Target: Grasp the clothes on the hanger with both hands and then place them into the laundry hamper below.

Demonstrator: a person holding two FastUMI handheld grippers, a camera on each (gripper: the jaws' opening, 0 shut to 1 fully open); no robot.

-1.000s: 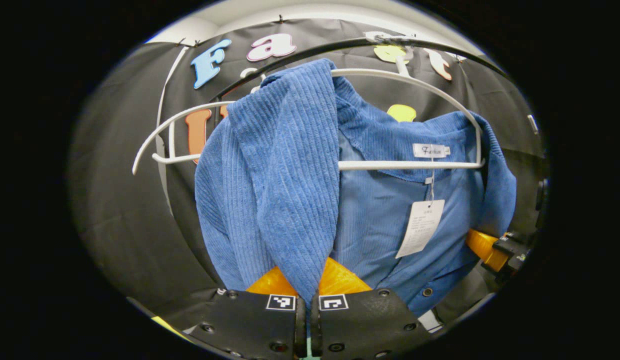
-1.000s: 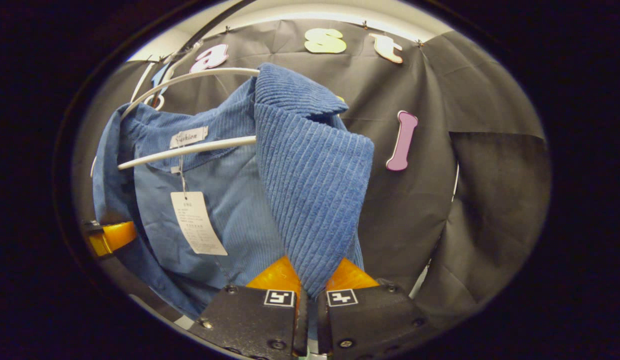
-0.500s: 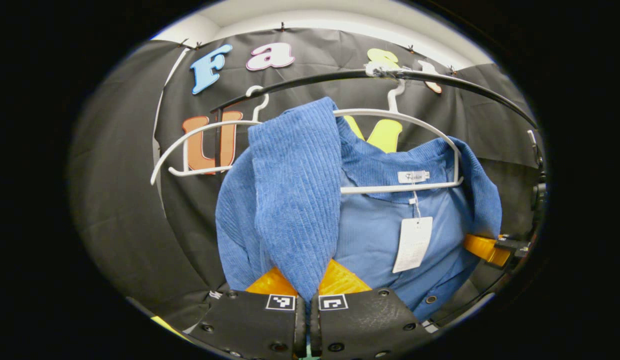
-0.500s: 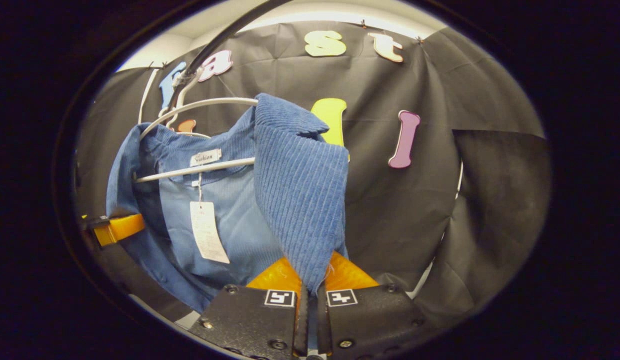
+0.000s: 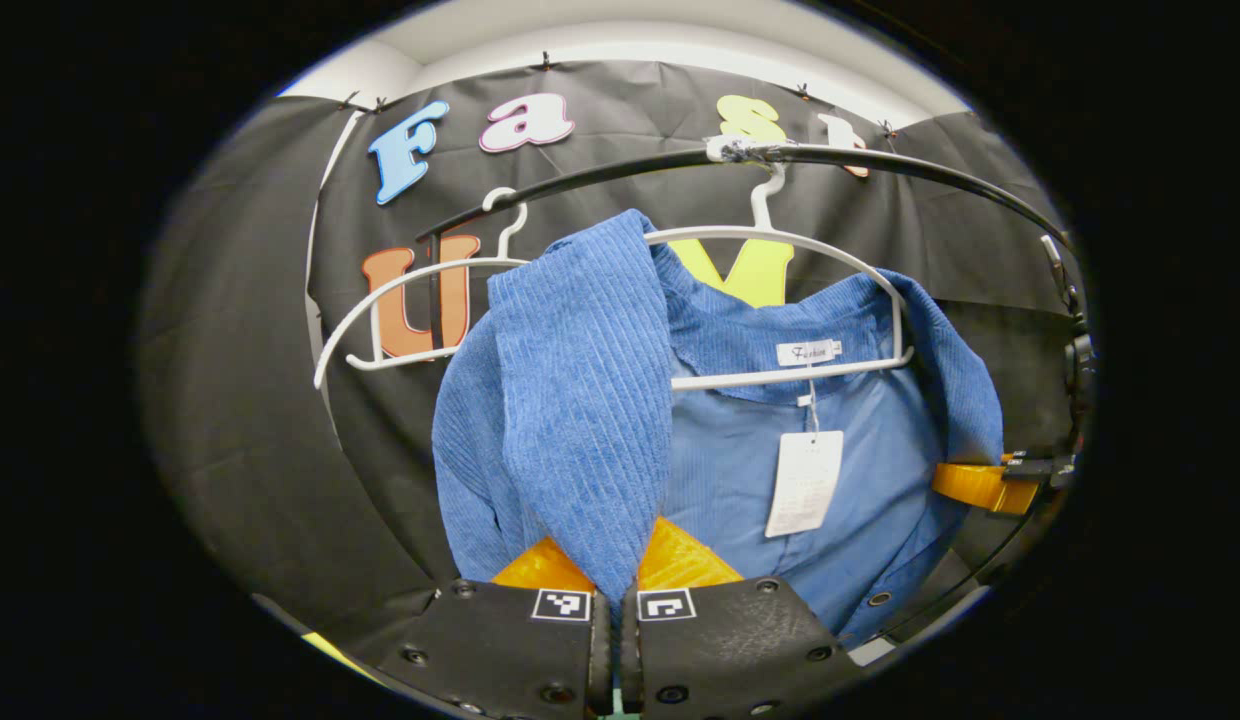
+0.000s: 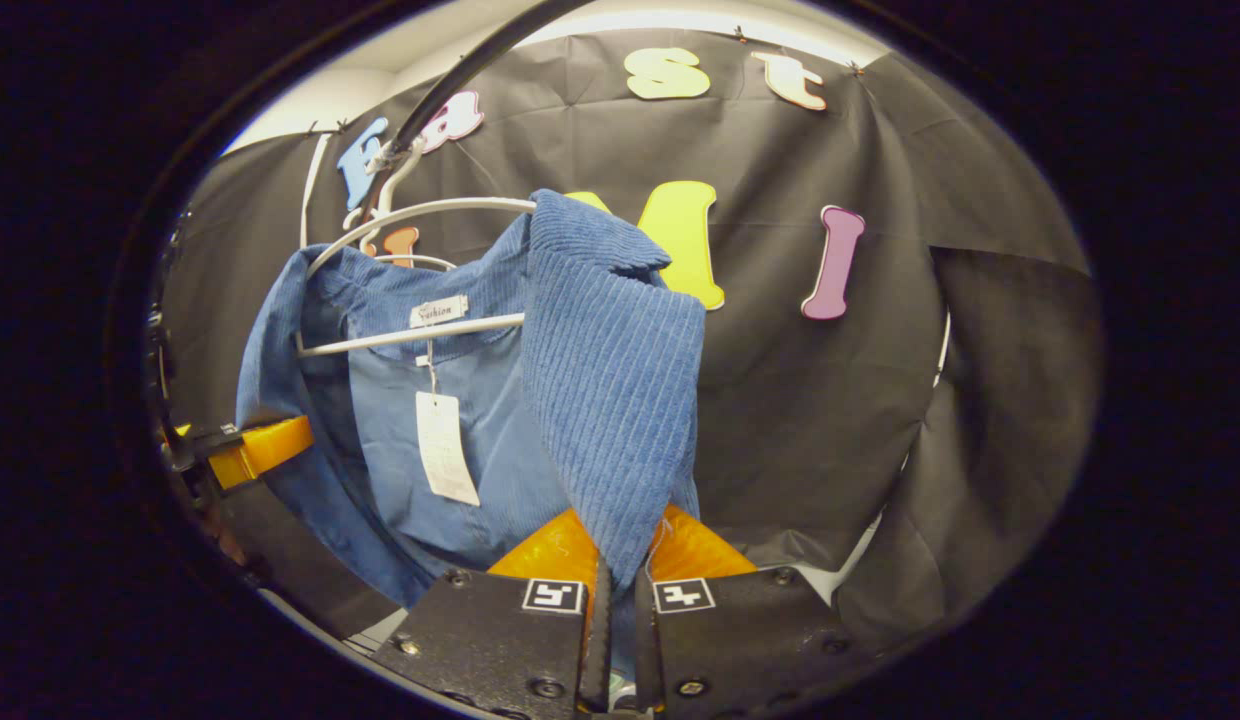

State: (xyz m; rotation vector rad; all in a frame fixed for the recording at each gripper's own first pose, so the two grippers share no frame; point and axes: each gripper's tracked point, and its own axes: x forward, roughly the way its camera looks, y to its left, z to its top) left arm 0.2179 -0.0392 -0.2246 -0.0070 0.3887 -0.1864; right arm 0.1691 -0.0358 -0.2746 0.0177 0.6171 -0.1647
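Left gripper [image 5: 616, 580]: jaws closed on a front edge of the blue corduroy shirt [image 5: 580, 400], the cloth pinched between both fingers and rising from them in a taut fold.
Right gripper [image 6: 620, 575]: jaws closed on the shirt's other front edge [image 6: 610, 390], the fold likewise drawn up from the fingers.
Shirt: opened out between the two grippers, its collar over a white hanger [image 5: 780, 375], a paper tag [image 5: 804, 483] dangling inside below the neck label.
Hanger: its hook is on a black rail [image 5: 880, 165]; a second white hanger [image 5: 400, 300] hangs bare just beside it.
Other gripper: each shows at the far edge of the opposite view, against the shirt.
Backdrop: black cloth wall [image 6: 880, 400].
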